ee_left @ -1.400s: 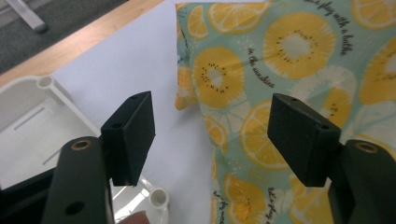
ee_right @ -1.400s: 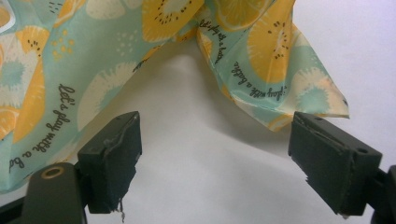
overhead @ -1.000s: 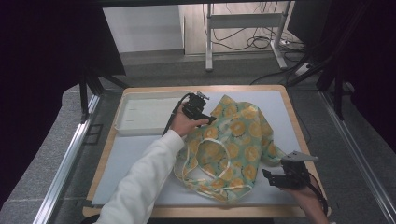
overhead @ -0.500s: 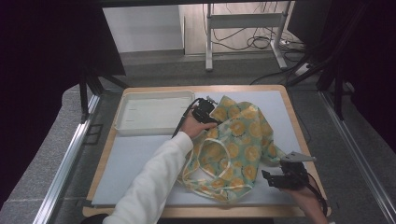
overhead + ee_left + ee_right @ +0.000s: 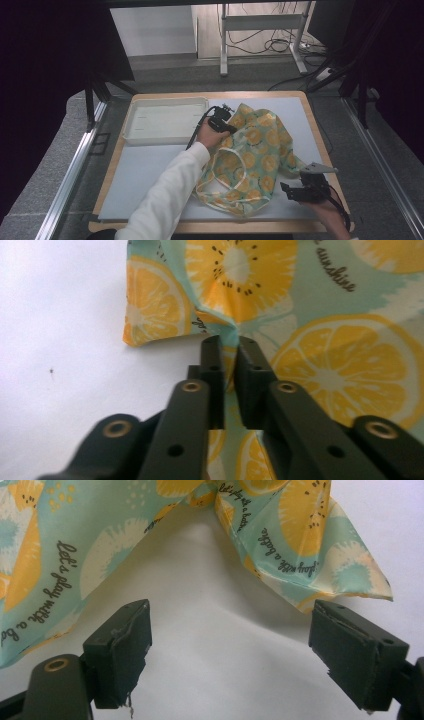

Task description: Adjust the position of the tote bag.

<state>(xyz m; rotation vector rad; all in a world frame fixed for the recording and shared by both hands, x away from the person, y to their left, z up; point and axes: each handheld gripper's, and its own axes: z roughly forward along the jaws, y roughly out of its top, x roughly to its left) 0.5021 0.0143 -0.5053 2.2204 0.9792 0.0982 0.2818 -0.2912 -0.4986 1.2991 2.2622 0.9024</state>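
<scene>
My left claw [image 5: 231, 121] is down at the far edge of the lemon-print cloth [image 5: 252, 160] — its jaws have just been closing and now they pinch a fold of the fabric between them. In the left gripper view the cloth [image 5: 325, 330] puckers right where the two black pads meet, close to a corner that lies on the pale mat [image 5: 60, 330]. The cloth is bunched and rumpled on the worktop [image 5: 150, 167], spread from the middle towards the right, with the white tray [image 5: 165, 120] just beside my left hand. My right claw [image 5: 285, 189] sits at the near right, its jaws standing wide apart — nothing between them, and in the right gripper view the cloth's edge [image 5: 310, 545] hangs just ahead of the pads.
</scene>
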